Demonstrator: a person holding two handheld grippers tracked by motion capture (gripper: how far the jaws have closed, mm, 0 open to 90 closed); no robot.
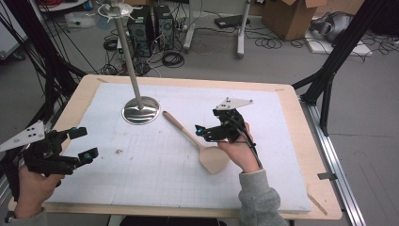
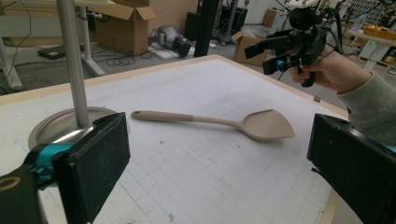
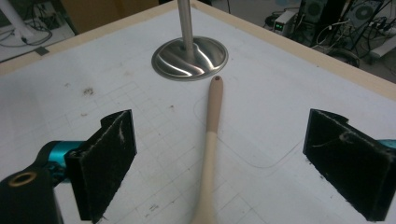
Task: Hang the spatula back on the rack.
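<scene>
Work in hand: pickup of the wooden spatula [image 1: 200, 143], judged from the right tool's [image 1: 210, 133] position over it.
Spatula position: lay flat on the white grid mat [image 1: 155, 179] of the table [image 1: 310, 141], blade twd the person, handle end pointing at the steel stand base [image 1: 140, 111] and just short of it, not touching.
Right tool: jaws were spread wide, nothing gripped; in the right gripper view the handle [image 3: 212, 121] was seen running up btwn the two pads [image 3: 109, 154], w/ clear gaps both sides. Tool was held above the neck of the spatula, near the blade.
Left tool: [image 1: 80, 143] was held at the left edge of the mat, well apart from the spatula; jaws wide open, empty, pads [image 2: 98, 158] aimed across the table at the spatula [image 2: 219, 122].
Stand: steel pole [image 1: 128, 56] rose upright from the round base; hook piece at top was seen but too small to detail.
Done so far: approx alignment of right tool over handle only.
Left to do: lowering, closing on the handle, lift; destination could not be told, though the stand was judged likely.
</scene>
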